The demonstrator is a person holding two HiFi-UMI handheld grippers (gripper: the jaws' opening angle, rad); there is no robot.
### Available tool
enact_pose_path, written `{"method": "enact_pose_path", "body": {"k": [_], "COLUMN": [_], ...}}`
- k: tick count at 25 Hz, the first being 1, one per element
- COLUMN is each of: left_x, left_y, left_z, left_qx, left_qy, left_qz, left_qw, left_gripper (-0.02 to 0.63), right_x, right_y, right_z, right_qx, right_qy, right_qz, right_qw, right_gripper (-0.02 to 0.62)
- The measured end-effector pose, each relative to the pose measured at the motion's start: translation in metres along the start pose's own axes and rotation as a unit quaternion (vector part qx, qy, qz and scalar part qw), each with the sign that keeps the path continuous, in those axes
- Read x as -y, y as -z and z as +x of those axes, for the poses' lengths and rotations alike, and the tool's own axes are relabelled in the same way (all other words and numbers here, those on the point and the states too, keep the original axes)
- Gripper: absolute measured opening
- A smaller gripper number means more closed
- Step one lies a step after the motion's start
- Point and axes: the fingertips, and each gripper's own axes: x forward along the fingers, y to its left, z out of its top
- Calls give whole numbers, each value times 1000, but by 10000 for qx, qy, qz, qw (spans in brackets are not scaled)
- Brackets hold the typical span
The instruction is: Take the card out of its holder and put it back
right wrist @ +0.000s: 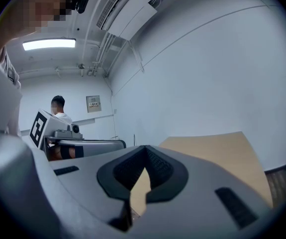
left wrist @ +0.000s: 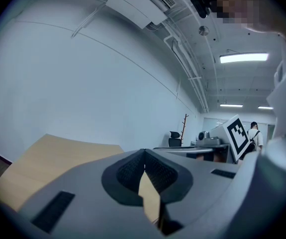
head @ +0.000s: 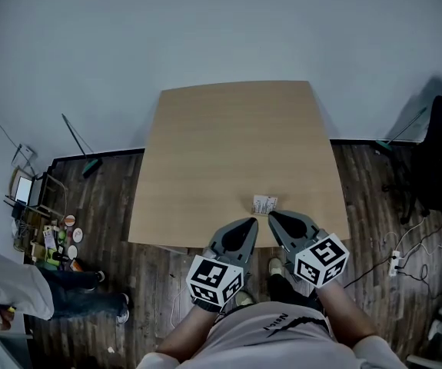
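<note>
Both claws are pinched shut, ribbed pads meeting with nothing between them. I hold the left grey two-jaw gripper (head: 249, 223) and the right grey two-jaw gripper (head: 274, 217) side by side at the near edge of the pale wooden table (head: 228, 144). Just beyond their tips lies the small white card holder (head: 264, 204), flat on the tabletop. It is too small to tell the card from its sleeve.

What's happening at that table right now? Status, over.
Left gripper and right gripper both shut, empty. Card holder lies on table, just ahead of them, untouched. Nothing in the way.
</note>
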Motion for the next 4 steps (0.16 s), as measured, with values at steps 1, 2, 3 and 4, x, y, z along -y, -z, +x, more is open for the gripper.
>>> {"method": "enact_pose_path", "body": {"k": [1, 2, 3, 4], "left_x": [0, -1, -1, -2], "left_y": [0, 0, 0, 0], "left_z": [1, 2, 3, 4], "left_qx": [-3, -5, -8, -12], "left_qy": [-1, -2, -4, -6], "left_qz": [-2, -5, -7, -9], "left_qw": [10000, 10000, 10000, 10000], "left_gripper": [13, 13, 12, 12], "right_x": [1, 1, 2, 3], "right_y": [0, 0, -1, -2], "right_z": [1, 1, 1, 2], "right_qx": [-8, -15, -21, -27], "right_qy": [1, 3, 7, 11], "right_qz": [-7, -17, -30, -44], "right_qw": [10000, 10000, 10000, 10000], "right_gripper": [14, 14, 14, 14]}}
